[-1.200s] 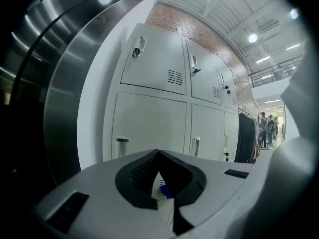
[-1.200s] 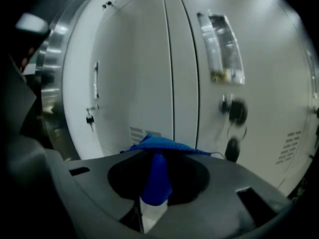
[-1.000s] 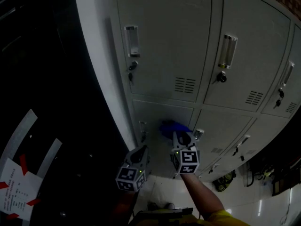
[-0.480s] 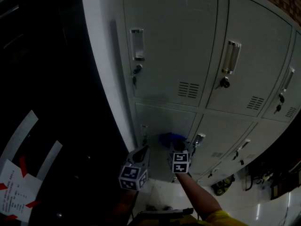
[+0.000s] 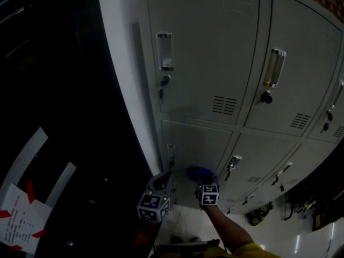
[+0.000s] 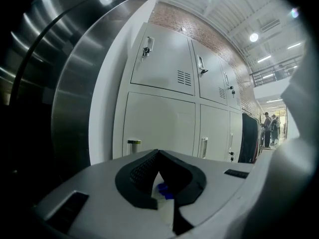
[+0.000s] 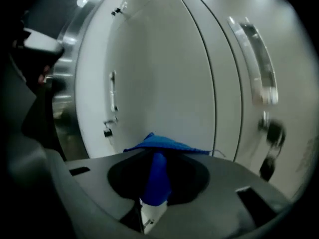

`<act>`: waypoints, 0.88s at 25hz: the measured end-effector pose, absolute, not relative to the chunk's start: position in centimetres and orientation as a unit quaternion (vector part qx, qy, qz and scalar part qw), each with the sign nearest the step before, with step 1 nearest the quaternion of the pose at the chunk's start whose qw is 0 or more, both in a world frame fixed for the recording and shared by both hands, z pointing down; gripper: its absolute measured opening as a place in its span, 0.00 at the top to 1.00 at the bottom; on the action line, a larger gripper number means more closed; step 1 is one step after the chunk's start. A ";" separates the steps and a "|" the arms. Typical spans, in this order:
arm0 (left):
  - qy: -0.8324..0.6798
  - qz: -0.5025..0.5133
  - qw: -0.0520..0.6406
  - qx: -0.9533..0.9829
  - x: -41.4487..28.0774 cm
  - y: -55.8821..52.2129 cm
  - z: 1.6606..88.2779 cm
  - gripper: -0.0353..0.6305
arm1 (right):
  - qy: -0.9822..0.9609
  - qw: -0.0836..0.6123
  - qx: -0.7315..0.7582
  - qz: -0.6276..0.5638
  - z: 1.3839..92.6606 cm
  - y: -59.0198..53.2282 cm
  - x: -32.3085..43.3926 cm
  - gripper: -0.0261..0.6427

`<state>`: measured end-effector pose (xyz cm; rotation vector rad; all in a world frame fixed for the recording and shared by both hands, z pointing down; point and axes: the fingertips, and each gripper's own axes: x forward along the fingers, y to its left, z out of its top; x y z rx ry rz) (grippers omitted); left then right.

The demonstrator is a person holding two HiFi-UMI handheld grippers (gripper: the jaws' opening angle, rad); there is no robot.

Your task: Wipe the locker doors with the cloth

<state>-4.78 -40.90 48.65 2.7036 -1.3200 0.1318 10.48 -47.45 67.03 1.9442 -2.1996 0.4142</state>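
We see blue cloth [image 7: 158, 144] pinched in right gripper [image 7: 157, 158], free end fanned out at lower-row locker door [image 5: 198, 142]. Locker doors [image 5: 204, 52] grey metal, all shut; handles [image 5: 164, 51], key locks [image 5: 265, 97], vent slots [image 5: 224, 105].

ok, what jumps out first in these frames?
The blue cloth is the brightest thing in the dim scene, pinched in the right gripper and held at a lower-row door. The grey lockers fill most of the head view. The left gripper hangs beside the right one, jaws together and empty.
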 end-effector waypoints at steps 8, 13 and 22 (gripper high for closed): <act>-0.440 0.017 0.050 0.897 -4.7 -42.1 46.0 0.95 | -0.792 -0.061 0.608 -0.001 35.2 -47.6 5.1 0.83; -0.443 0.017 0.054 0.895 -5.0 -42.1 46.3 0.95 | -0.782 -0.028 0.621 -0.041 35.8 -49.6 4.2 0.83; -0.462 0.039 0.081 0.882 -7.8 -42.1 49.6 0.95 | -0.761 0.107 0.632 0.095 64.5 -51.1 3.7 0.83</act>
